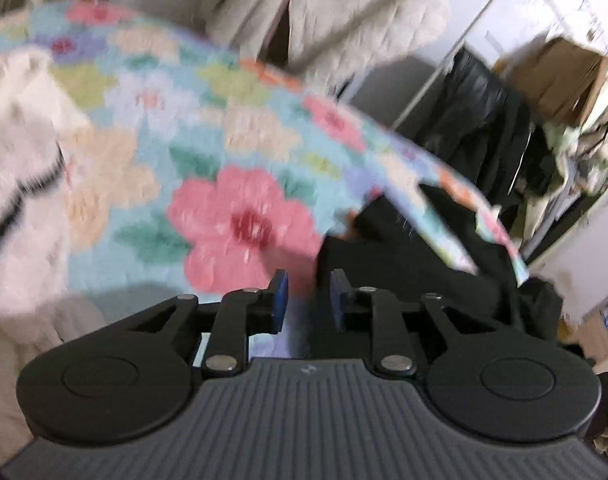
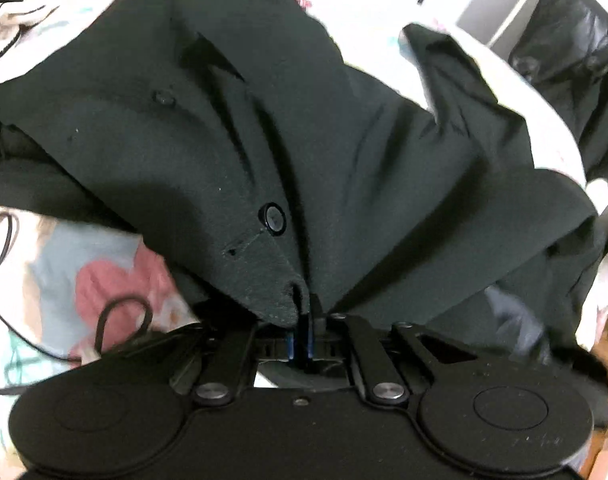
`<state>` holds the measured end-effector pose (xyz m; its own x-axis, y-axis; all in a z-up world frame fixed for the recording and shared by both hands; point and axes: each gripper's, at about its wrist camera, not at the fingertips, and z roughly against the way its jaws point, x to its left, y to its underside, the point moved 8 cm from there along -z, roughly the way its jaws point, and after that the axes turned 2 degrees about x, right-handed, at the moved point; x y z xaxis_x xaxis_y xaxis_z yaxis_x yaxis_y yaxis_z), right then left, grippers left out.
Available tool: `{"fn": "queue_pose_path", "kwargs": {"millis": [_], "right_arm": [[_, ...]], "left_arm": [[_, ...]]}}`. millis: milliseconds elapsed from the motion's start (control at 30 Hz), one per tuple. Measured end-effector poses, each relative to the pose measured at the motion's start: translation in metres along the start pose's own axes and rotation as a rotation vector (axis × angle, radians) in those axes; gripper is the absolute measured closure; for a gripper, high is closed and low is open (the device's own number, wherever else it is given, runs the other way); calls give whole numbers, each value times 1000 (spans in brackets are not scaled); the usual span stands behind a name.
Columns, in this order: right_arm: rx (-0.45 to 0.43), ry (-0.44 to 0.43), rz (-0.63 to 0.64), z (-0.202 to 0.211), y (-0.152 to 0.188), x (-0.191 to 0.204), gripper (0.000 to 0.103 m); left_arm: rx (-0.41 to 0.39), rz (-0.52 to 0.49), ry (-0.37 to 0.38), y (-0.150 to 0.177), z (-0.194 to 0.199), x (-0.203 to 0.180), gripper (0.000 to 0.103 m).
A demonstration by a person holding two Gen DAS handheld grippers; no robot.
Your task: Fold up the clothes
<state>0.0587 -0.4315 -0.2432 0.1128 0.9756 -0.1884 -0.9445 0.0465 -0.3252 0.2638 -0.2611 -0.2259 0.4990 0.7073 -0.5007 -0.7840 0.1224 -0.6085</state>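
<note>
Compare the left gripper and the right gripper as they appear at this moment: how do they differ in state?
The left gripper is open, with a clear gap between its blue pads; the right gripper is shut. The left gripper holds nothing and points at the floral blanket; the right gripper pinches an edge of the dark garment. Both have black linkages and blue pads.

Left wrist view: heavy motion blur across floral blanket [image 1: 224, 152] and cream coat [image 1: 343, 12] at 12 o'clock; only gripper body near lens sharp. Fisheye bends blanket edge into arc. Right wrist view: sharper, dark green garment [image 2: 304, 140] weave readable, white bedding at 1 o'clock blown out. Soft daylight, faint shadows, corners dark.
</note>
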Motion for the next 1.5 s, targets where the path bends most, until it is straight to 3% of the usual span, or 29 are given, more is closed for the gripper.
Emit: {"fn": "queue_pose_path", "kwargs": {"millis": [100, 167, 300, 367, 467, 500, 567, 600, 667, 733, 767, 800, 833, 967, 1000, 1033, 1067, 1133, 1267, 1367, 1500], "right_arm": [[29, -30, 2, -6, 13, -4, 94], [30, -50, 8, -2, 13, -7, 89], [-11, -98, 15, 28, 2, -18, 61], [-70, -135, 1, 56, -6, -28, 52], [-191, -119, -70, 94, -20, -58, 44], [-228, -97, -113, 104, -23, -71, 42], [-289, -47, -205, 118, -30, -102, 39], [-302, -31, -273, 115, -31, -122, 34], [-327, 2, -411, 110, -33, -163, 32], [-348, -26, -567, 95, -35, -204, 32], [-354, -42, -627, 85, -38, -220, 32], [-359, -59, -686, 74, -41, -236, 32], [-357, -80, -737, 61, -43, -248, 32], [-296, -115, -859, 8, -51, -266, 29], [-271, -107, -872, -3, -52, -267, 43], [-250, -89, -854, -15, -58, -262, 99], [-233, -26, -831, -17, -61, -264, 100], [-317, -13, -813, -6, -74, -265, 99], [-335, 5, -785, 0, -77, -255, 99], [-348, 19, -763, 5, -79, -247, 96], [-366, 37, -735, 12, -82, -237, 57]], "left_arm": [[47, -27, -2, -4, -24, -7, 67], [38, -62, 11, -8, -35, -17, 59], [0, -110, 57, -11, -59, -42, 46], [14, -32, 104, -5, -73, -48, 45], [49, 42, 152, 6, -88, -55, 44], [55, 27, 137, 9, -92, -56, 43], [69, -18, 82, 11, -99, -57, 36], [76, -28, 67, 12, -102, -58, 27], [81, -34, 65, 13, -104, -61, 20], [71, -52, 66, 13, -106, -63, 27], [64, -68, 68, 14, -107, -64, 39], [59, -85, 63, 14, -109, -66, 73], [60, -106, 54, 14, -110, -67, 92], [-29, -241, 3, 5, -101, -85, 99], [-98, -286, -22, -5, -90, -93, 99], [-165, -311, -36, -16, -78, -99, 99], [-236, -319, -39, -31, -63, -102, 99], [-371, -333, -47, -59, -33, -107, 101], [-539, -333, -137, -108, -3, -90, 101], [-476, -264, -187, -121, -35, -50, 100], [-212, -63, -140, -87, -95, -3, 95]]}}
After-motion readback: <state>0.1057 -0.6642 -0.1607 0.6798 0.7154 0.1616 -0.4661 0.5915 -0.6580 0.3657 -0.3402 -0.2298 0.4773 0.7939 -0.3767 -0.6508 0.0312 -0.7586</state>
